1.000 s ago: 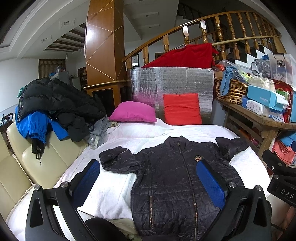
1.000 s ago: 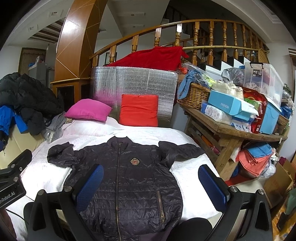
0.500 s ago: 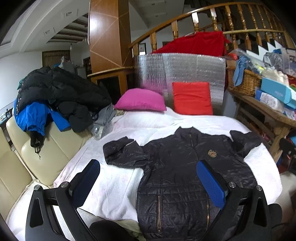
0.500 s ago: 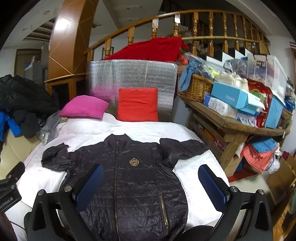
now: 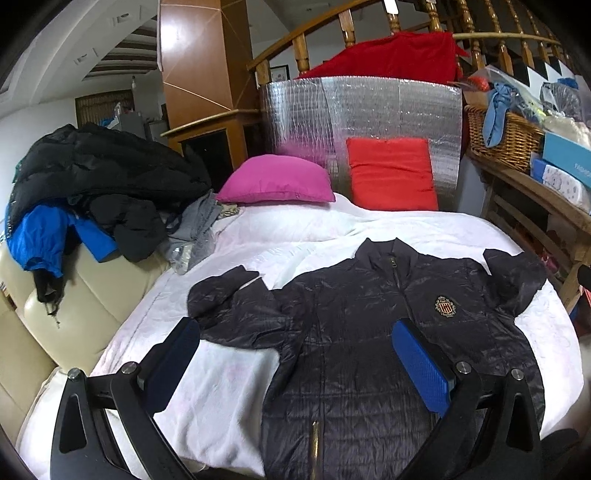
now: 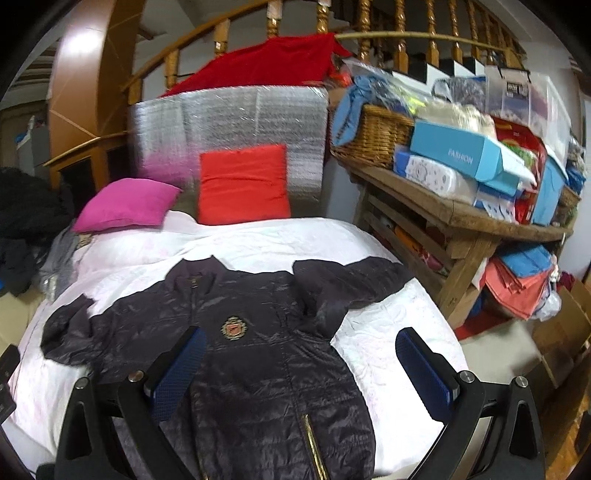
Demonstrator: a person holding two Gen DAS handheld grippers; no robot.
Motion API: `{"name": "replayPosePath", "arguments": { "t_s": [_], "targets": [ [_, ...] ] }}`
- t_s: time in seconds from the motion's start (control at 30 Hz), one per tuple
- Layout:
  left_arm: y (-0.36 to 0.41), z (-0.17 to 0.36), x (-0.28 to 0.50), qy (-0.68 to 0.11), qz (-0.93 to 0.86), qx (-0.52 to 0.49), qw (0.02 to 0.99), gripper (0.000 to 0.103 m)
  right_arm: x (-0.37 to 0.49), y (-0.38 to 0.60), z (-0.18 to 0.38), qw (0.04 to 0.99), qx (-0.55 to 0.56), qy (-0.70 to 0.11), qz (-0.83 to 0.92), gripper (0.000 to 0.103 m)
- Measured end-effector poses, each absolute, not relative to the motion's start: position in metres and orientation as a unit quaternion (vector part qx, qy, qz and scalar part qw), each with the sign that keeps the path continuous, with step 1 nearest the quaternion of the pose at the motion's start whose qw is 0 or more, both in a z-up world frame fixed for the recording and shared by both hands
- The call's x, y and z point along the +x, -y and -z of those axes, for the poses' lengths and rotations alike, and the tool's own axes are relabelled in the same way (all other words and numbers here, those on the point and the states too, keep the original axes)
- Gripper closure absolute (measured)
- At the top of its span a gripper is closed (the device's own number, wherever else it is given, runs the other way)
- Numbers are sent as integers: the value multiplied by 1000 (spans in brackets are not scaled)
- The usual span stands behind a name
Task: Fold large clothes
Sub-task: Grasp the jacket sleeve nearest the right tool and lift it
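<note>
Both wide-open grippers, left gripper [image 5: 295, 363] and right gripper [image 6: 300, 365], have closed in over the quilted jacket [image 5: 369, 332] spread across the bed's [image 5: 229, 369] near edge, folding unstarted.

The jacket [image 5: 369, 350] is showing a quilted, faintly glossy dark cloth with a stitched gold badge [image 5: 444, 305] and a metal zip. The bed cover [image 5: 221, 387] under it is looking soft, white and matt. The foil board [image 5: 362, 114] behind the pillows is gleaming silver and dimpled. The basket [image 6: 373, 134] is showing rough woven wicker, and the railing [image 6: 399, 35] is shining as varnished wood. The pads [image 6: 177, 376] are looking like textured blue rubber on matt black plastic.
</note>
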State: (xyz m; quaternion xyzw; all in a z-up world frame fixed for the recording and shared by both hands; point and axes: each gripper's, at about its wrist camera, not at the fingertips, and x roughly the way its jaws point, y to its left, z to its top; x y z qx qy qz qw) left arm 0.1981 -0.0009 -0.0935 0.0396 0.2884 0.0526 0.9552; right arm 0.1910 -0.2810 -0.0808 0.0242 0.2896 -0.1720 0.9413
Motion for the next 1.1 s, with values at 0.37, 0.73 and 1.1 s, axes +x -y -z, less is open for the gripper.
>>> {"name": "replayPosePath", "arguments": {
  "t_s": [0.37, 0.73, 1.1],
  "targets": [
    [37, 157, 309, -334, -50, 47, 940, 0, 288, 406, 130, 932, 104, -307, 165, 0],
    [58, 272, 390, -437, -30, 70, 896, 0, 363, 633, 241, 846, 418, -311, 112, 0],
    [72, 277, 393, -411, -31, 96, 906, 0, 416, 687, 323, 776, 541, -297, 129, 1]
  ]
}}
